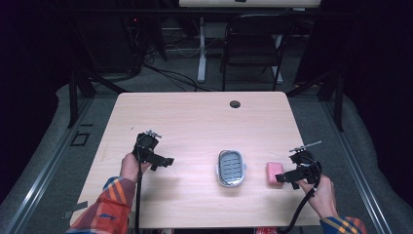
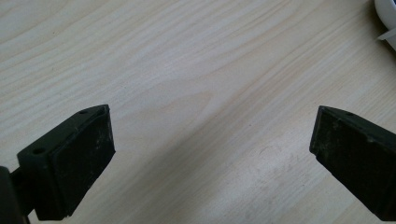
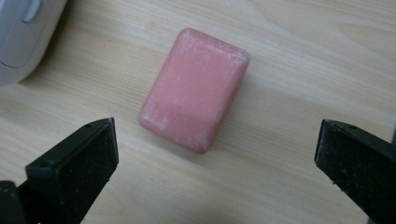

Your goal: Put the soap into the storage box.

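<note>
Bare tabletop (image 1: 195,117) around pink soap (image 3: 194,89)

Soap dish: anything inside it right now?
Nothing sits in the soap dish; its slotted grey insert lies bare. The pink soap bar lies on the table beside it, ahead of the open right gripper. Below the insert: hidden.

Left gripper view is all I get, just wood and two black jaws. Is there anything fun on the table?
Observer: Yes, a pink soap bar lies flat on the table, in front of the right gripper.
Operator: Is it grabbed?
Observer: No. The right gripper's jaws stand wide open, short of the soap and not touching it.
Operator: What's the white thing in my corner?
Observer: A white soap dish with a grey slotted insert, between the left gripper and the soap.
</note>
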`<state>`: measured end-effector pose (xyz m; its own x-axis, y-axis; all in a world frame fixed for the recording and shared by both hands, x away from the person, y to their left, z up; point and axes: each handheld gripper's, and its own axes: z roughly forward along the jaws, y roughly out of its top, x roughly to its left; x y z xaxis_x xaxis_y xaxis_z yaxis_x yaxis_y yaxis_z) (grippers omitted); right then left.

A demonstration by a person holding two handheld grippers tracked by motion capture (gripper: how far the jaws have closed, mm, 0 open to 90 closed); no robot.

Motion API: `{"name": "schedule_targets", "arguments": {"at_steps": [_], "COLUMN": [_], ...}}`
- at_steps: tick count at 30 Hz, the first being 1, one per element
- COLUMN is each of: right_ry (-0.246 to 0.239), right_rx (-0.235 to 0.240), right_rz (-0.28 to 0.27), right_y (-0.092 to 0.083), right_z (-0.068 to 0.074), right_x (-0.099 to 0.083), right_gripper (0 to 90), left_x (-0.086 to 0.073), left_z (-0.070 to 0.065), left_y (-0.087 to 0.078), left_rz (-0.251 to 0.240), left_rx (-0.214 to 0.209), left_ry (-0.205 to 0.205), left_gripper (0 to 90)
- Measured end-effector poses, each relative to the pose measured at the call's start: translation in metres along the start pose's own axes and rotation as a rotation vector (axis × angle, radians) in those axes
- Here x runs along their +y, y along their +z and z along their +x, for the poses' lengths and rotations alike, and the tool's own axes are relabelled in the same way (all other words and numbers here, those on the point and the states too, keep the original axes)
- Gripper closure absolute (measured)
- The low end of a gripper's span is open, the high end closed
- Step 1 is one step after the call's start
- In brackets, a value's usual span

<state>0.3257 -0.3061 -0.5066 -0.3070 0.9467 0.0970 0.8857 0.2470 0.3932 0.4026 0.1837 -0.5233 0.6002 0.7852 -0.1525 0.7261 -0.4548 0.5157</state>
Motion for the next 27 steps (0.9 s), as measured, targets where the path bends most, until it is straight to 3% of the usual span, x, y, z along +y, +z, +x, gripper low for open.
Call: {"name": "schedule_targets", "arguments": {"at_steps": [13, 27], "right_ry": [0.037, 0.036], "right_rx": [0.006, -0.014], "right_rz": [0.019, 0.082], "right_y": [0.008, 0.024], "right_z": [0.006, 0.013], "right_x": [0.010, 0.027], "right_gripper": [0.0, 0.0], "left_x": [0.000, 0.000], "left_z": [0.000, 0.000], "left_y": [0.000, 0.000], "left_rz": [0.002, 0.001], "left_rx": [0.000, 0.002], "left_ry": [-0.001, -0.001], "left_gripper": [0.0, 0.0]}}
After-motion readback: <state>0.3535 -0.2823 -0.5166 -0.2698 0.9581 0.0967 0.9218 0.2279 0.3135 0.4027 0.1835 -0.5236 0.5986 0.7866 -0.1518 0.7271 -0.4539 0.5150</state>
